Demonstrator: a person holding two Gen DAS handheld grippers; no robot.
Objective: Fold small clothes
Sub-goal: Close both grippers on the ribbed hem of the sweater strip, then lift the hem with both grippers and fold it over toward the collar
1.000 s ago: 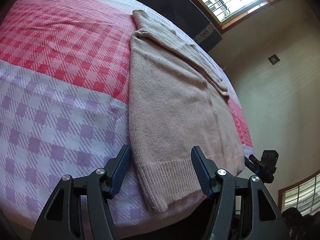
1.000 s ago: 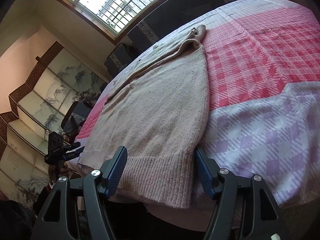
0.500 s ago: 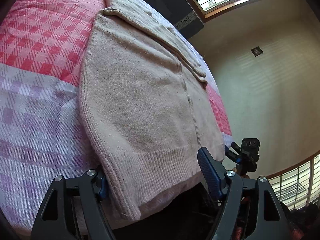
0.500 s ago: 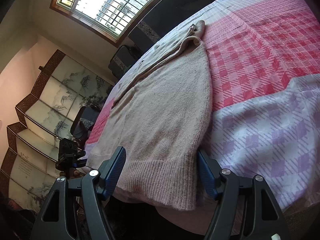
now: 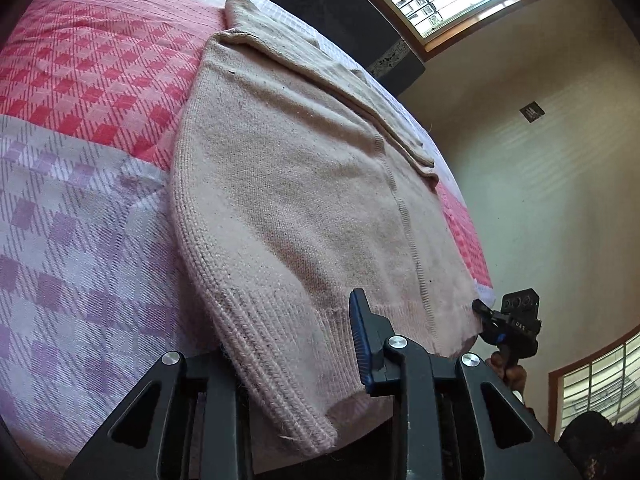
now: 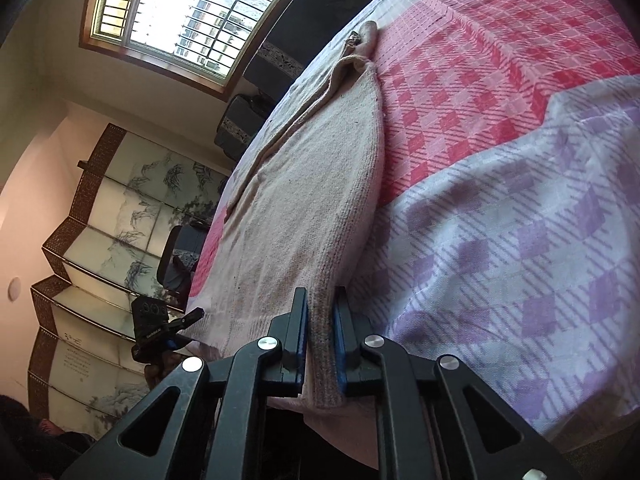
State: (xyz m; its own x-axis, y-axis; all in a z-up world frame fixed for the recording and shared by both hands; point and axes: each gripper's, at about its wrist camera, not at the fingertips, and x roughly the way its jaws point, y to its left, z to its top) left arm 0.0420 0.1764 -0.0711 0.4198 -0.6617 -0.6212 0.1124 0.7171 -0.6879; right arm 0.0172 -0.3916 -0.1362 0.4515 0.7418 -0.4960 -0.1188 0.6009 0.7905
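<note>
The right gripper (image 6: pixel 320 340) was closing, its jaws pinching the ribbed hem at one near corner of the beige sweater (image 6: pixel 304 200); the left gripper (image 5: pixel 296 344) was closing over the hem at the other corner, one blue pad showing on top of the knit, the other hidden beneath it. To my eye that hold looked the weaker, so the corner might slip and the fold skew. The thick knit could also drag the checked bedcover (image 5: pixel 80 200) along. Beyond, the sweater lay flat near the bed's edge, a sleeve folded across its far end.
</note>
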